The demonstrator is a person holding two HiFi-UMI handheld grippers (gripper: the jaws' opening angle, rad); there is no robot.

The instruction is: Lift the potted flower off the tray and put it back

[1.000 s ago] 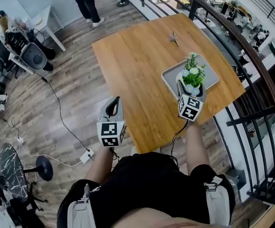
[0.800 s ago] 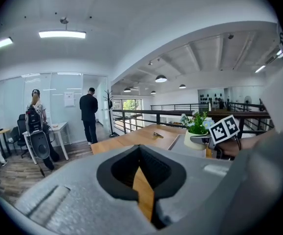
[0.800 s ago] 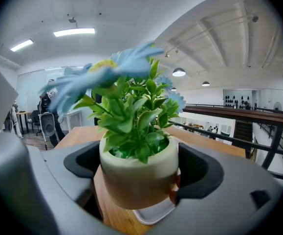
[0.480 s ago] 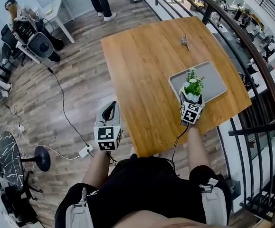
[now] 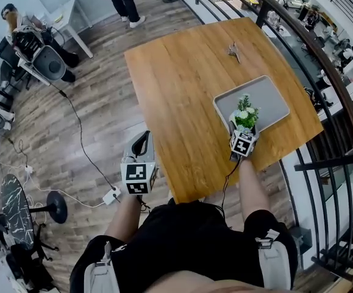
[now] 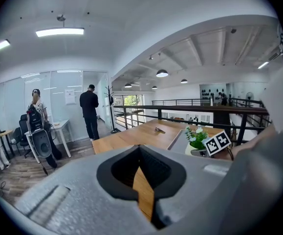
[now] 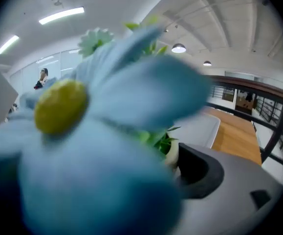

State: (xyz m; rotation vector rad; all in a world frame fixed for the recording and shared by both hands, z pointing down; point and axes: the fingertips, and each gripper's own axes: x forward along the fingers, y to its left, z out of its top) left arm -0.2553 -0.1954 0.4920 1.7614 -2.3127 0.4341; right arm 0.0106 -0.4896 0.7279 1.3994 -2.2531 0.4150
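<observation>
Two tongs: one is engaged with the task's thing and one is idle.
Right gripper (image 5: 239, 129): it is closed on the potted flower (image 5: 246, 113) — in the right gripper view the pot's pale rim (image 7: 173, 153) is pressed against one dark pad.
Left gripper (image 5: 141, 143): it is held off the near-left edge of the table (image 5: 176, 78), well apart from the pot. Its jaws are pressed almost together, with only a sliver of wood seen through them and nothing pinched.
Flower's place: it is seen over the near corner of the grey tray (image 5: 267, 99), close to the table's near edge.
Step judged: a carry or a set-down; which of the two cannot be settled.
Risk: the pot could be tipped if it is lowered onto the tray's raised lip rather than its flat — the corner leaves little margin, and the table edge is near.
Hidden: whether the pot's base touches the tray is not shown. The second pad is covered by the blurred blue bloom (image 7: 82, 131), by which most of that view is filled.
Hard to make out: a small object (image 5: 233, 51) at the table's far side cannot be named.
</observation>
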